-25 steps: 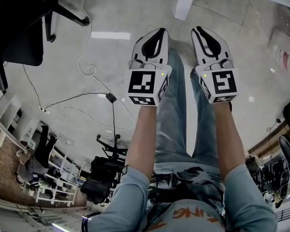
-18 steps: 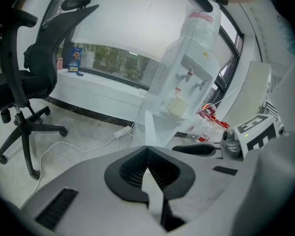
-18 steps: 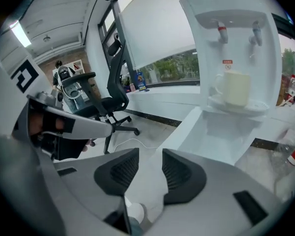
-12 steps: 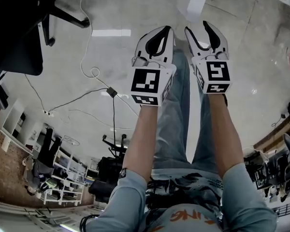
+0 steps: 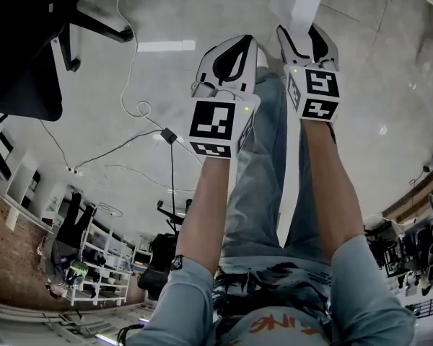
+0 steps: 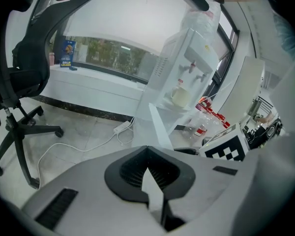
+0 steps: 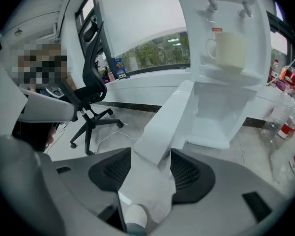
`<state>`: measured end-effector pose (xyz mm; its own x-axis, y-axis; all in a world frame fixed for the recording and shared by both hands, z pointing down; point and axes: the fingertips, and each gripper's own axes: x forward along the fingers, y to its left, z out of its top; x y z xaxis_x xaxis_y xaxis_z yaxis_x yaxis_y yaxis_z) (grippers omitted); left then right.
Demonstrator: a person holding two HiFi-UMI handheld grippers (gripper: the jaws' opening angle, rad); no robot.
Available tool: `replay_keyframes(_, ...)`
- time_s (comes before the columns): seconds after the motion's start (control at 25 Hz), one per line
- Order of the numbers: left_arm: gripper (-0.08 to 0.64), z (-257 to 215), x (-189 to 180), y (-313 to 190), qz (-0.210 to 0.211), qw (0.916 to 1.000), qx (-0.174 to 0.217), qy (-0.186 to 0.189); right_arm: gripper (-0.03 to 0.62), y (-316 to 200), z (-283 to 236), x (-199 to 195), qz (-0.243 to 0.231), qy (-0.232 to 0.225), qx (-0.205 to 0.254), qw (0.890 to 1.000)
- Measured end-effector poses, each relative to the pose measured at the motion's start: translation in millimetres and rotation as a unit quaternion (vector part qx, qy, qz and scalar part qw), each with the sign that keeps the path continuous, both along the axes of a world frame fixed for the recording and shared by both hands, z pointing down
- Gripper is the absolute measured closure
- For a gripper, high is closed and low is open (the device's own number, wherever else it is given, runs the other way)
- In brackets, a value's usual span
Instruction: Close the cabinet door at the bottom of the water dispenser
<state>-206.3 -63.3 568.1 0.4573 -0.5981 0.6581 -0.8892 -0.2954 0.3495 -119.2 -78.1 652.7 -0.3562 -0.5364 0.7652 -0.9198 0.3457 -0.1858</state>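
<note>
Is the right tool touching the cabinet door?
Cannot tell. Right gripper view: the right tool has just been opening, the cabinet door ends between its jaws; no plain contact or gap.

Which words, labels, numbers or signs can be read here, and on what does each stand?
Nothing can be read surely.
Shirt: orange letters, upside down and partly hidden, not legible.
Blue box on the sill: print too small.
Red label on the dispenser: too small.
Bottle labels: blurred.
Marker cubes: square patterns only, no words.
</note>
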Motion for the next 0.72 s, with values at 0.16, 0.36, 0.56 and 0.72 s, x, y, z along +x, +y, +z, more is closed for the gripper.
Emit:
replay_keyframes(0.16, 0.54, 0.7, -2.3, -2.7, 0.005, 1.0, 0.0, 0.004, 0.351, -3.1, 6.7, 0.8, 0.028, 0.009, -0.012, 0.999)
replay_keyframes(0.36, 0.54, 3.0, -2.1, -4.3, 0.008, 1.0, 0.001, 0.006, 0.352, -6.3, 8.0, 3.4, 0.052, 0.011, -0.015, 0.998)
replay_keyframes(0.56, 0.54, 7.9, 4.2, 2.1, 0.019, 0.9998, -0.006, -0.002, 0.354, -4.5, 10.2, 7.2, 0.054, 0.013, -0.02, 0.998)
replay_keyframes(0.72, 0.54, 6.3, 9.9, 1.1, 0.027, 0.9996, -0.007, -0.009, 0.356, -6.7, 9.3, 9.0, 0.047, 0.013, -0.02, 0.999)
